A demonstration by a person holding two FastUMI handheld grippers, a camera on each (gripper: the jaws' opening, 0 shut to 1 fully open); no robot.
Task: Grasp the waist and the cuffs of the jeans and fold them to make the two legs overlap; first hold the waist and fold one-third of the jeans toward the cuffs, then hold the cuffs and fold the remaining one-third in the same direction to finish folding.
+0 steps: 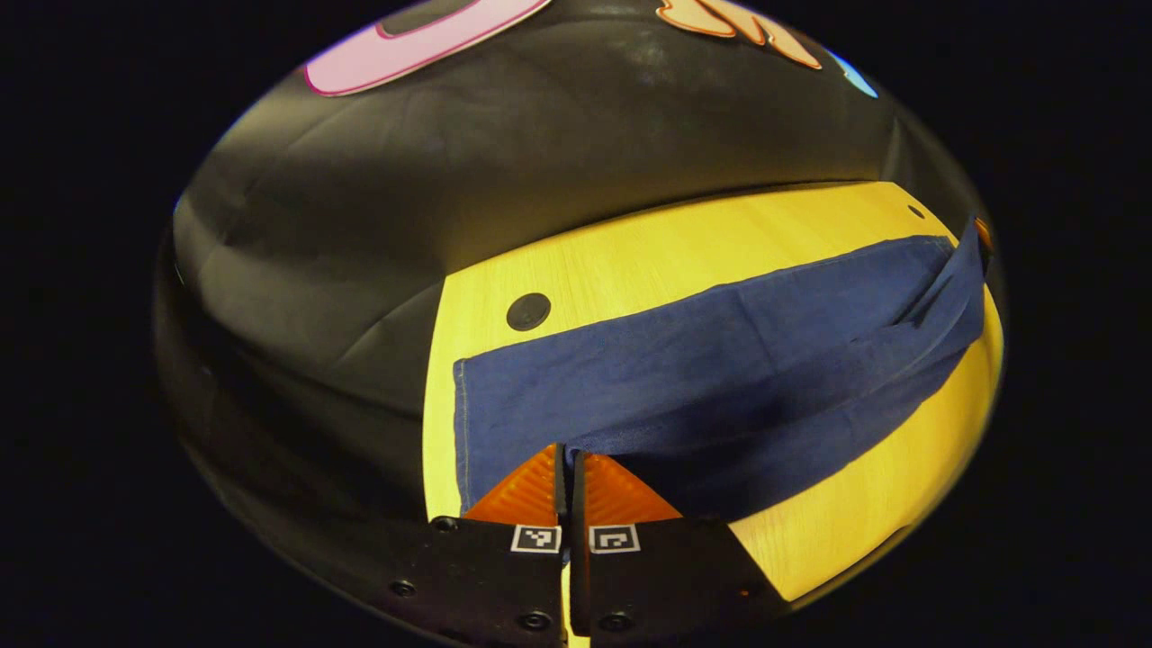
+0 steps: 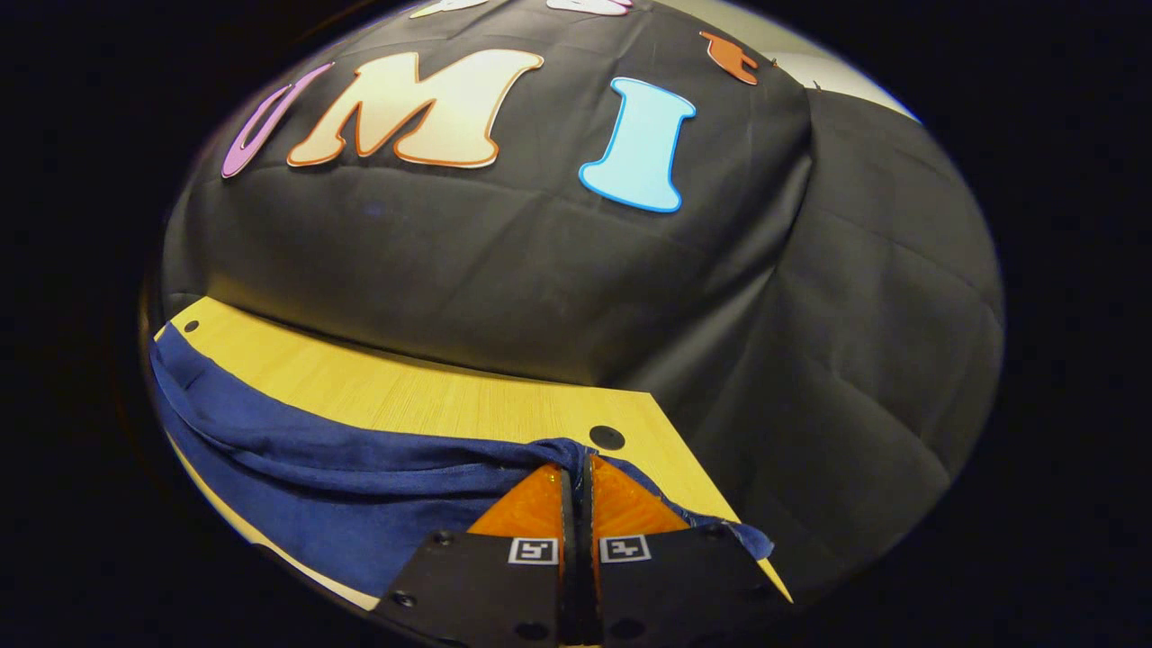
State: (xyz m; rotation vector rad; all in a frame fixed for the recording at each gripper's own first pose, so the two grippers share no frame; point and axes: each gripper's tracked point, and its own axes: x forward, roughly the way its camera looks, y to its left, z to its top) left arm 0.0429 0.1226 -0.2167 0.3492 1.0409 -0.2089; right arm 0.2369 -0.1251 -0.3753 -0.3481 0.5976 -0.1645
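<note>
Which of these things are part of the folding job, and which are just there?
Part of the job:
- jeans, lying along the table
- left tongs, pinched on the jeans' near edge
- right tongs, pinched on the jeans' other end

Just there:
- yellow wooden table
- round black plug set in the tabletop
- black cloth wall

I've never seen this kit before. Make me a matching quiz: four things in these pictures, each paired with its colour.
Things:
1. jeans
2. table
3. left gripper fingers
4. plug in the table

Colours:
A. orange
B. black
C. dark blue
D. yellow wood

Pairs: 1-C, 2-D, 3-A, 4-B
</note>
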